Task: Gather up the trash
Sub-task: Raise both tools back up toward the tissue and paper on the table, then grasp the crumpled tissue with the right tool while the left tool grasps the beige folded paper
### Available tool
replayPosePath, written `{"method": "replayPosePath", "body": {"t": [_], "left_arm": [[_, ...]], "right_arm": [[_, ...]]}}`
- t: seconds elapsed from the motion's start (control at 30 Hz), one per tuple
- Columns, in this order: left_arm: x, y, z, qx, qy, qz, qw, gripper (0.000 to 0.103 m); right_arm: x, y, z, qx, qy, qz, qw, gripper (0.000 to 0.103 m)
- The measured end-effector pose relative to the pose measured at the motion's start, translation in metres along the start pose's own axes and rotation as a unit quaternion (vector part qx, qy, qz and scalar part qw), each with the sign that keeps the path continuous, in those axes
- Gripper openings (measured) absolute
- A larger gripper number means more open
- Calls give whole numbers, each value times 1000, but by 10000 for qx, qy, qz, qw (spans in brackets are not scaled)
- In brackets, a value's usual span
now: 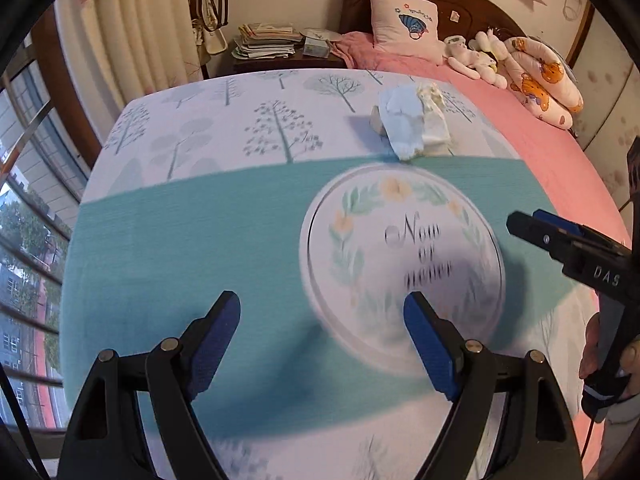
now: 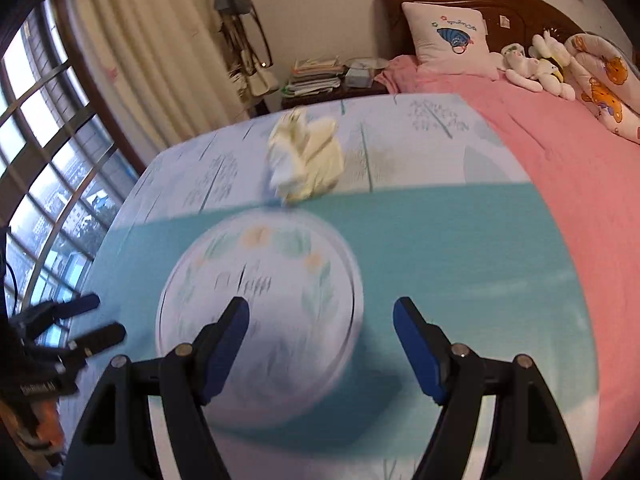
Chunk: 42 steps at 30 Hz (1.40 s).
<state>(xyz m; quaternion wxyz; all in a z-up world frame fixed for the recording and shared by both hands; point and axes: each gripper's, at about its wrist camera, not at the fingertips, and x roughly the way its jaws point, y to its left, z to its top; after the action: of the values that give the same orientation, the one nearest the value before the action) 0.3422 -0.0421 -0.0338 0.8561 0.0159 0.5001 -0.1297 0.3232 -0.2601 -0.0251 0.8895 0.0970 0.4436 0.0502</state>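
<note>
A round white lidded bin [image 1: 400, 264] with a flower wreath and lettering on its lid stands on the teal band of the bed cover; in the right wrist view the bin [image 2: 276, 276] is blurred. Just beyond it lie crumpled tissues, pale blue and white [image 1: 412, 120], showing yellowish white as the tissues [image 2: 306, 156] in the right wrist view. My left gripper [image 1: 322, 312] is open over the cover, its right finger above the lid's near edge. My right gripper [image 2: 320, 316] is open above the lid's near right side. Nothing sits between either pair of fingers.
The pink blanket [image 1: 532, 140] covers the bed's right side, with a pillow [image 1: 404, 20], soft toys [image 1: 476, 56] and a rolled quilt [image 1: 548, 76] by the headboard. A nightstand stacked with papers [image 1: 268, 40] stands at the back. Curtains and a window [image 1: 28, 208] lie left.
</note>
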Motion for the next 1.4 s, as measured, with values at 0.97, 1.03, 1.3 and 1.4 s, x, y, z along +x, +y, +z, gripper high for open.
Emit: {"method": "replayPosePath", "body": {"t": [0.97, 1.03, 1.3, 1.4], "left_arm": [[101, -19, 139, 243, -136, -151, 9995, 83], [107, -27, 144, 270, -129, -250, 9992, 82], [123, -54, 162, 351, -72, -529, 9980, 82], [132, -62, 168, 413, 37, -525, 9978, 82]], "right_arm": [[101, -3, 96, 322, -216, 559, 9977, 43], [95, -12, 97, 390, -304, 631, 9968, 42], [79, -41, 112, 451, -630, 401, 9962, 41], [85, -51, 117, 535, -650, 193, 9963, 40]]}}
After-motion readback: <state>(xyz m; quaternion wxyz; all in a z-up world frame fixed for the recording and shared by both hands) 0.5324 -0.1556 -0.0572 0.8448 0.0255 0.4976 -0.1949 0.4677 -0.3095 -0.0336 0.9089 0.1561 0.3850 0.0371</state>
